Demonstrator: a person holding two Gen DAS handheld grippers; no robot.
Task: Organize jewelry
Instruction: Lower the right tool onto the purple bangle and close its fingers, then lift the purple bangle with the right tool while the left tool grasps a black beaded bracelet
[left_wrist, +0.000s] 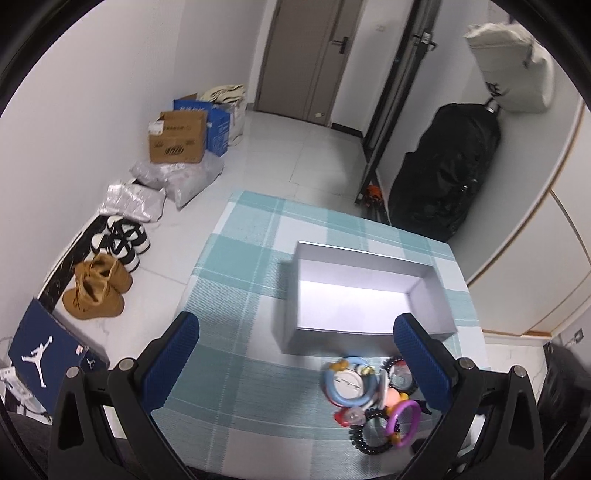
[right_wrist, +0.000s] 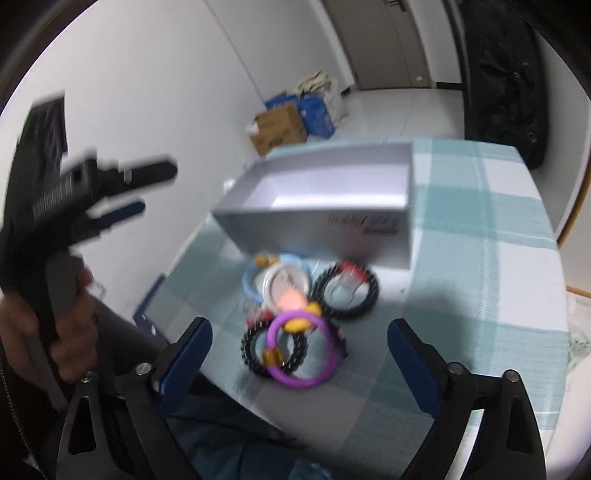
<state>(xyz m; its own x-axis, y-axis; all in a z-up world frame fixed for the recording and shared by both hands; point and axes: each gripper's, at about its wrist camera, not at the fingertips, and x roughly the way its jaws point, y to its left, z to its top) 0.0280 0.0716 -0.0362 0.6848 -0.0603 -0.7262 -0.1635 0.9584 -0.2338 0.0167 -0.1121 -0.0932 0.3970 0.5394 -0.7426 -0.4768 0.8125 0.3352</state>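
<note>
1. A small bench draped in a teal-and-white checked cloth stands in a white-walled room with a pale tiled floor and a grey-brown door at the far end.
2. On the cloth sits an open, empty silver-grey cardboard box; just in front of it lies a heap of jewelry: a purple plastic bangle, a light-blue ring, black coiled bands and small coloured charms (the right view is blurred, so finer detail cannot be told).
3. Along the left wall stand tan suede boots, black-and-white sneakers, a brown carton and a dark blue shoebox. A black bag leans by the right wall.
4. The left tongs point down at the bench, spread wide, nothing between them; the heap lies beside the right-hand pad.
5. The right tongs tilt downward over the heap, spread wide and gripping nothing, the purple bangle lying between the pads. A hand holds the left tool's grip.
</note>
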